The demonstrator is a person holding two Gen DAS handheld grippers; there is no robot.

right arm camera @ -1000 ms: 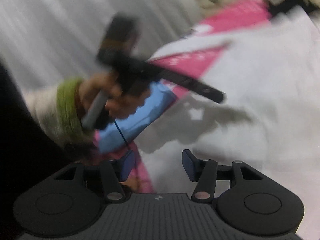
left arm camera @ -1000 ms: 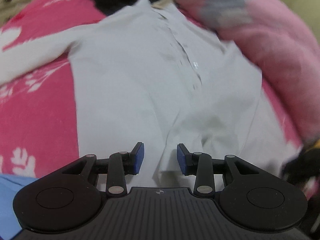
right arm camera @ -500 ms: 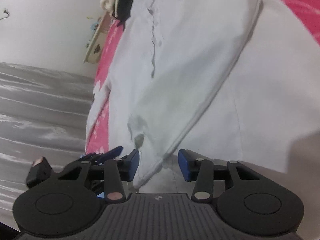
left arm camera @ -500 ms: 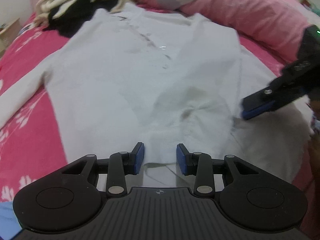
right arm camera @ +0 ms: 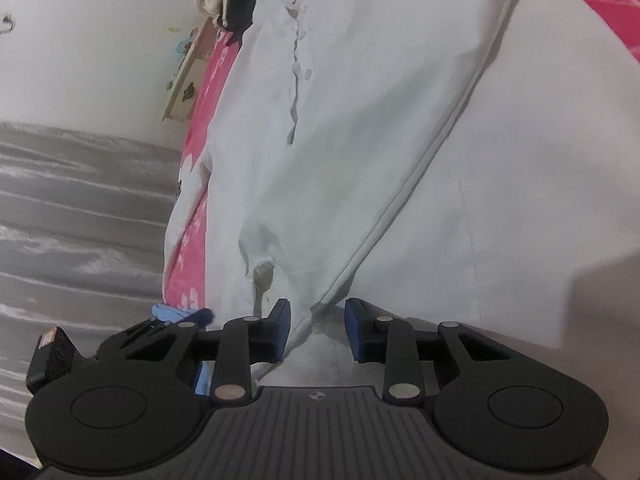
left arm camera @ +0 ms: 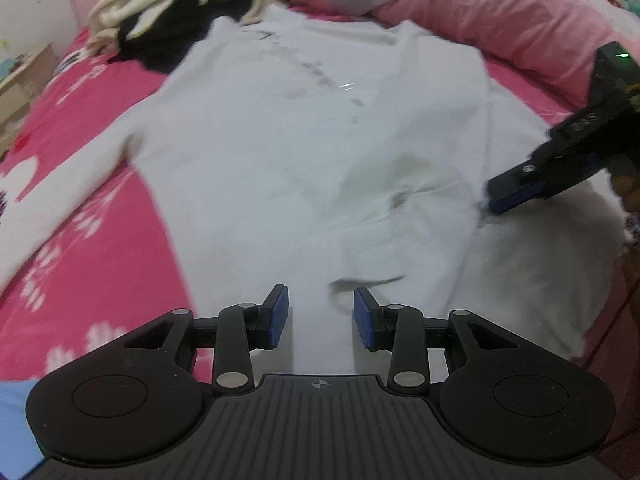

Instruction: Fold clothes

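Here the white shirt [left arm camera: 280, 152] is spread flat on the pink bed [left arm camera: 100, 216], ready for folding. Its near hem is straddled by the left gripper [left arm camera: 320, 316] and right gripper [right arm camera: 316, 328]; the right jaws have just been closing, neither pinching yet.

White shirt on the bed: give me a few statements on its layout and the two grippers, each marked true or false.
1. The white shirt lies spread, button placket up, on the pink bedsheet. True.
2. The left gripper is clamped on a black garment. False: its jaws stand apart over the shirt's hem.
3. The right gripper has a shirt edge between its jaws. True.
4. The shirt is already folded in half. False: one sleeve still lies stretched out.
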